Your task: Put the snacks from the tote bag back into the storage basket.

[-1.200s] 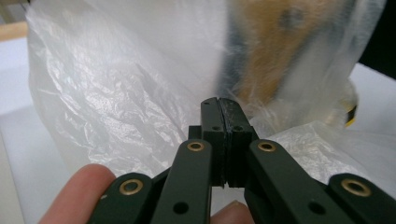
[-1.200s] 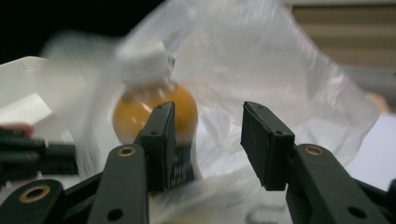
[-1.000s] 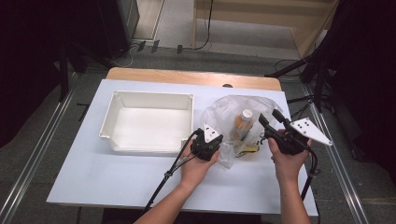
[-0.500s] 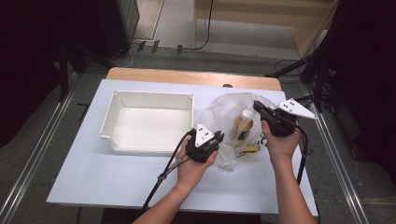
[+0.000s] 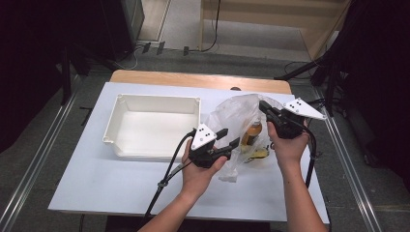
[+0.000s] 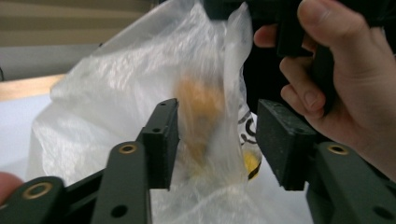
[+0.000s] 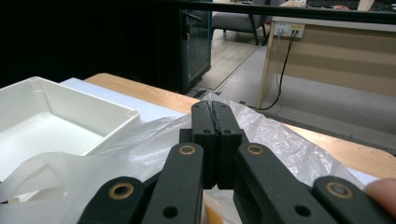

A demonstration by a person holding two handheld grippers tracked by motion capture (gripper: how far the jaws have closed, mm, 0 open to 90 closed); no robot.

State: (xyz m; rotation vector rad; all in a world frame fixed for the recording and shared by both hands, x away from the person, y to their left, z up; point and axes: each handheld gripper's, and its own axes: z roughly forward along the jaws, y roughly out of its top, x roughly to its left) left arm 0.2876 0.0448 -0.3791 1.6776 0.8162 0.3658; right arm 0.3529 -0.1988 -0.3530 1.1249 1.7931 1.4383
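Your right gripper (image 5: 265,107) pinches the plastic bag (image 5: 232,116) at its top edge; your left gripper (image 5: 228,137) gapes wide around its side, gripping nothing

I count 2 tongs, my left tongs (image 5: 231,137) and my right tongs (image 5: 265,107). On my counter (image 5: 92,179) there is 1 white bin (image 5: 154,126) and 1 clear plastic bag (image 5: 231,115). Inside that bag I see 1 bottle (image 5: 252,134) and 1 banana (image 5: 257,154).
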